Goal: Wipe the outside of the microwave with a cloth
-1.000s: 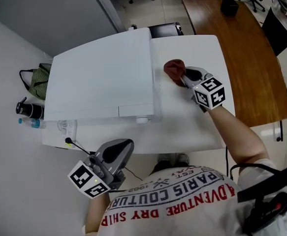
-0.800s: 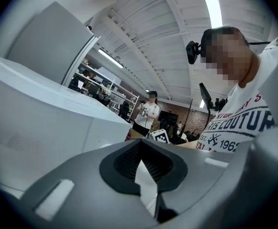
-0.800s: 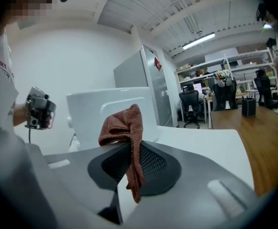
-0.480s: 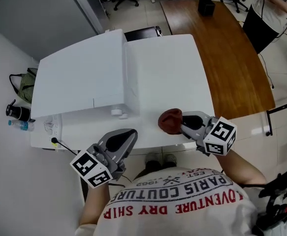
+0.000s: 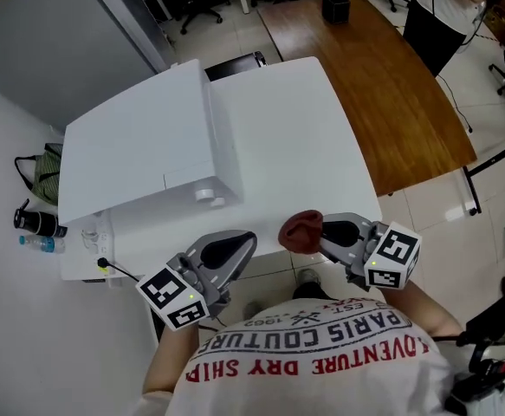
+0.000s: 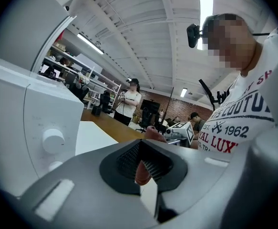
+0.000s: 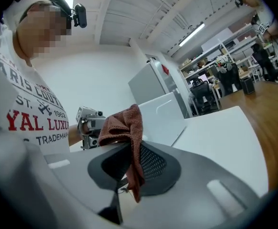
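Note:
The white microwave (image 5: pixel 139 154) stands on the left half of the white table (image 5: pixel 295 137), its knob (image 5: pixel 204 195) toward me. A red-brown cloth (image 5: pixel 301 230) hangs bunched over the table's near edge, and my right gripper (image 5: pixel 321 231) is shut on it. In the right gripper view the cloth (image 7: pixel 125 128) is clamped between the jaws and the microwave (image 7: pixel 160 111) lies beyond. My left gripper (image 5: pixel 233 250) hovers at the near edge left of the cloth, shut and holding nothing. The left gripper view shows the microwave front (image 6: pixel 34 109) to the left.
A brown wooden table (image 5: pixel 391 85) adjoins the white one on the right. A green bag (image 5: pixel 42 170) and a dark bottle (image 5: pixel 35 222) lie on the floor at left. A cable plug (image 5: pixel 105 265) sits at the table's left corner. A person (image 5: pixel 447 7) stands at far right.
My right gripper has drawn the cloth back from beside the microwave to the table's near edge. The left gripper rose slightly toward the edge. My head has shifted.

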`<state>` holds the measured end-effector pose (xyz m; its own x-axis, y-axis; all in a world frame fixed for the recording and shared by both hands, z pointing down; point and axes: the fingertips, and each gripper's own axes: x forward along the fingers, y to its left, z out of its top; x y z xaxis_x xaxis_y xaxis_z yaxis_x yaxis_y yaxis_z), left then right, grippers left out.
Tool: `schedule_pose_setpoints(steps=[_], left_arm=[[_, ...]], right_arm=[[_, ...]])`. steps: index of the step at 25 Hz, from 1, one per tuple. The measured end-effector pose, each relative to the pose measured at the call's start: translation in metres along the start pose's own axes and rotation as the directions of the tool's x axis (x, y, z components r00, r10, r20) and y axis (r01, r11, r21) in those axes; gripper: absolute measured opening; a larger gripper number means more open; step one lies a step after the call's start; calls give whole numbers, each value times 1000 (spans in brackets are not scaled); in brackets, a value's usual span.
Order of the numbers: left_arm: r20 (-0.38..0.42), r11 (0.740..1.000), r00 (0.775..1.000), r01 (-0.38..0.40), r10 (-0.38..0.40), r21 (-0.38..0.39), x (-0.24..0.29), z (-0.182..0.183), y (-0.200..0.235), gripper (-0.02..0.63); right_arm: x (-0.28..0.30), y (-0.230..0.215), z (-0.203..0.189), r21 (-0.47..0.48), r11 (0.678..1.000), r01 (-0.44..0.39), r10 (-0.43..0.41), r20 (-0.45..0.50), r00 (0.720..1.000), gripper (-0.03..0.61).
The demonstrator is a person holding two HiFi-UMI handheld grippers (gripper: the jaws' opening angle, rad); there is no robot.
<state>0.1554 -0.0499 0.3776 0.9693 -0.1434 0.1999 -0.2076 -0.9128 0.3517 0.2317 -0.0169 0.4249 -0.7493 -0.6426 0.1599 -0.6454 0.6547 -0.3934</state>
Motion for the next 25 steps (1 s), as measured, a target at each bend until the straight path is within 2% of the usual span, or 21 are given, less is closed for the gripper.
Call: schedule_pose_setpoints(steps=[4, 11, 15, 18, 21, 25], left_arm=[[3, 999, 999, 38, -38, 27, -51, 1, 0, 5], [33, 999, 998, 45, -46, 12, -196, -23, 13, 5], [56, 999, 997, 53, -53, 9, -261, -30, 13, 5], [77, 998, 995, 65, -67, 27, -290, -30, 6, 5], [93, 996, 993, 70, -74, 45, -305, -31, 0, 5], [123, 997, 990, 61, -65, 40, -319, -29, -6, 5]], right_arm=[[32, 46, -7, -3, 1000, 13, -13, 0, 1000, 38], [129, 155, -11, 9, 999, 41, -41, 80, 996, 38], [167, 208, -14, -11, 999, 50, -49, 65, 997, 38], [183, 234, -15, -41, 998, 55, -54, 30, 998, 38], [189, 252, -14, -46, 998, 50, -49, 34, 998, 38], [196, 268, -24, -58, 998, 27, -28, -3, 1000, 37]])
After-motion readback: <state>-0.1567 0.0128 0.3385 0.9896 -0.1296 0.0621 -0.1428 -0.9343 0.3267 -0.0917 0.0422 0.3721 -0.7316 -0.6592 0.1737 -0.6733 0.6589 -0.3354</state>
